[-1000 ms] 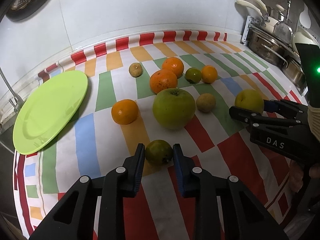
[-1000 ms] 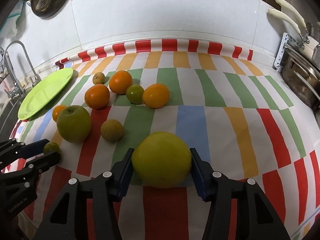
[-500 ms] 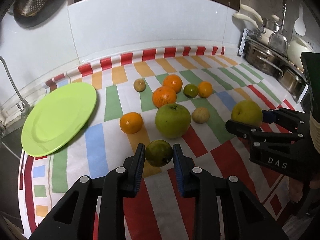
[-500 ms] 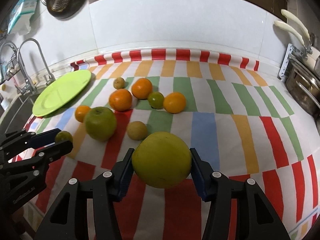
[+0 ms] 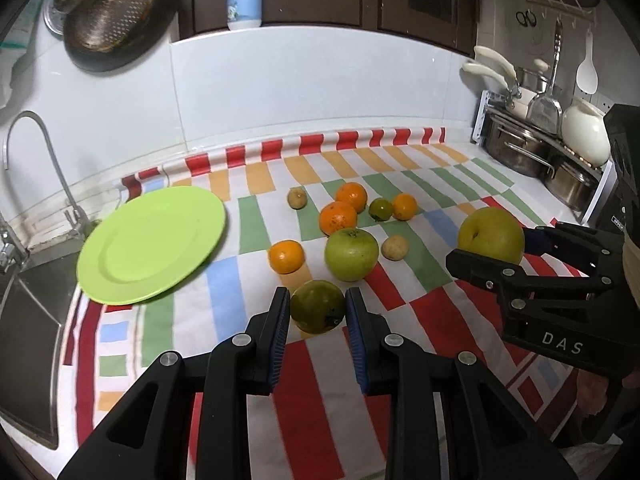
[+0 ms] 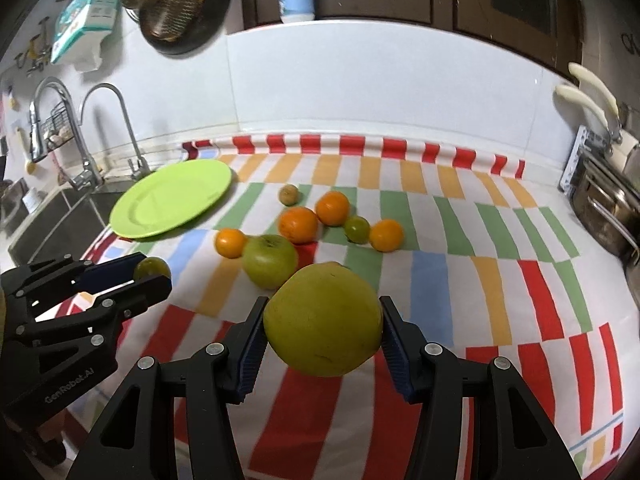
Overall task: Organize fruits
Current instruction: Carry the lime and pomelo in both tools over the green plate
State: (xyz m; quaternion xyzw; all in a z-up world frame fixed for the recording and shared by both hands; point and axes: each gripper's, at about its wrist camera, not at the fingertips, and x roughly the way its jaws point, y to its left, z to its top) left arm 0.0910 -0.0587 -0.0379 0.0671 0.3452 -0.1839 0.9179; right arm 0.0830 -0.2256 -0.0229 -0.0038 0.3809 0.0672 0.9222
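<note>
My left gripper point(image 5: 318, 312) is shut on a small dark green citrus point(image 5: 317, 306) and holds it above the striped cloth. My right gripper point(image 6: 322, 330) is shut on a large yellow-green pear point(image 6: 323, 319), also raised; it shows in the left wrist view point(image 5: 491, 235) too. The lime green plate point(image 5: 150, 242) lies at the left, empty. On the cloth sit a green apple point(image 5: 351, 254), several oranges point(image 5: 338, 218), a green citrus point(image 5: 380, 209) and two small brown fruits point(image 5: 395, 247).
A sink point(image 5: 24, 312) with a tap point(image 5: 36, 160) lies left of the plate. Steel pots point(image 5: 520, 152) on a rack stand at the back right. A white tiled wall point(image 5: 300, 88) backs the counter. The cloth's front edge point(image 6: 580, 446) is near.
Both grippers have risen and pulled back from the cloth with their fruits held; the fruits on the cloth look smaller and more of the wall shows.
</note>
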